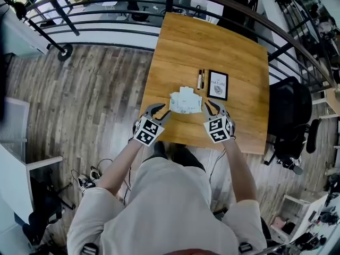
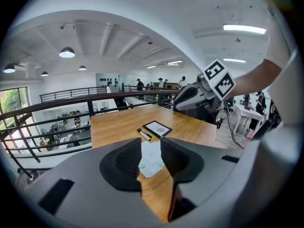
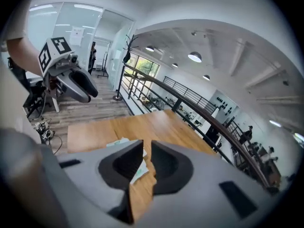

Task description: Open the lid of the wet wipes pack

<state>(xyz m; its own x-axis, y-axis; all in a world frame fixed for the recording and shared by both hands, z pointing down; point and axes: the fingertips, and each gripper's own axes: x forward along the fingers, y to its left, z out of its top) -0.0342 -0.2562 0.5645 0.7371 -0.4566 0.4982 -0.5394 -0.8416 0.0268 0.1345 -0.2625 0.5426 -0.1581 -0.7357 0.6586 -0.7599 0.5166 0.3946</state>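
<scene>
The wet wipes pack point(image 1: 186, 101), white with pale green print, lies flat on the wooden table point(image 1: 212, 41) near its front edge, lid down. My left gripper point(image 1: 161, 110) hovers just left of the pack, above the table's edge, jaws apart with nothing between them. The right gripper point(image 1: 207, 108) hovers just right of the pack, its jaws standing a narrow gap apart and empty. In the left gripper view the pack point(image 2: 151, 158) shows through the gap of my left gripper point(image 2: 151, 144), well below it. In the right gripper view the pack point(image 3: 137, 171) shows below the right gripper point(image 3: 147, 148).
Two pens point(image 1: 201, 79) and a black-framed card point(image 1: 218, 85) lie just beyond the pack. A dark metal railing point(image 1: 106, 7) curves behind the table. A black office chair point(image 1: 289, 116) stands to the table's right. Cables lie on the wooden floor at lower left.
</scene>
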